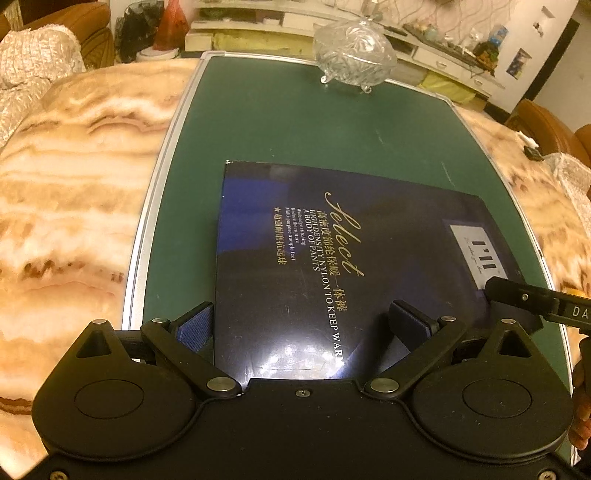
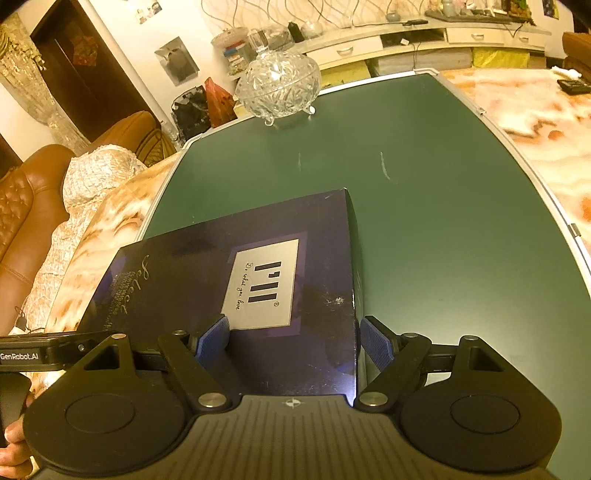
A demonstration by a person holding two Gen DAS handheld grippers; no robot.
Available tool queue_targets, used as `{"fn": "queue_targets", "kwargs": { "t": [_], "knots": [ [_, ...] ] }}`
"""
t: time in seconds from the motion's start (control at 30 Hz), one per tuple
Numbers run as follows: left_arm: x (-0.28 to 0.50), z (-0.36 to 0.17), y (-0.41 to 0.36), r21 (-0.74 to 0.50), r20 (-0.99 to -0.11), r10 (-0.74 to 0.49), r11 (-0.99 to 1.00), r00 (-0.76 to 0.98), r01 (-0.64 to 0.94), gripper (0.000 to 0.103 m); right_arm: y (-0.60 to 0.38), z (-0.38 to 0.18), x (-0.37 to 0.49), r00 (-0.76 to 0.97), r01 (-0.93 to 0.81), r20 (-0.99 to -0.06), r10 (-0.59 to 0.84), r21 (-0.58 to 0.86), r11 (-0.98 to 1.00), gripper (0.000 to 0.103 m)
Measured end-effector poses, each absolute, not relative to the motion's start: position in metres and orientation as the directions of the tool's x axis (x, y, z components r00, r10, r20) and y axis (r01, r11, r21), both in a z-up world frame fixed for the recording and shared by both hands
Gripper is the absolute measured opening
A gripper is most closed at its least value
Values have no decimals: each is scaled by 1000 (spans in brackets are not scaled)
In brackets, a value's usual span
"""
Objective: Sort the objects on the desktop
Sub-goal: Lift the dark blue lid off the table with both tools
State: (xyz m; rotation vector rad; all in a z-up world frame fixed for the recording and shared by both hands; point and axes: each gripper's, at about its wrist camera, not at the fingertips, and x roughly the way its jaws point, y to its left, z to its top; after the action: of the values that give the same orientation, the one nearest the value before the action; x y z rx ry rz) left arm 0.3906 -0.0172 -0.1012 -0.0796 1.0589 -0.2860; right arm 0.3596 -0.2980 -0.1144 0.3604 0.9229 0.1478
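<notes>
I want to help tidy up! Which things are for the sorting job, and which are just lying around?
For the job:
box, lying flat on the green board
glass bowl, at the board's far edge
left gripper and right gripper, both open over the box's near end

Just lying about:
sofa
shelf clutter
red bag

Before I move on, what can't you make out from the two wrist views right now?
- Box near edge: both views, hidden under the gripper bodies.
- Left gripper and right gripper: jaws wide, straddling the box; pad contact unclear.
- Glass bowl contents: both views, the cut pattern and lid obscure the inside.
- Box's smallest gold lettering: left view, too small to read.
- Board near edge: cut off.
</notes>
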Motion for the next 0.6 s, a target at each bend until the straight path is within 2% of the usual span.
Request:
{"fn": "queue_targets", "kwargs": {
  "t": [0.6],
  "knots": [
    [351, -66, -19, -187, -833, -272, 958, 482, 218, 100, -298, -82, 319, 631, 16, -729, 267, 356, 935, 82]
  ]
}}
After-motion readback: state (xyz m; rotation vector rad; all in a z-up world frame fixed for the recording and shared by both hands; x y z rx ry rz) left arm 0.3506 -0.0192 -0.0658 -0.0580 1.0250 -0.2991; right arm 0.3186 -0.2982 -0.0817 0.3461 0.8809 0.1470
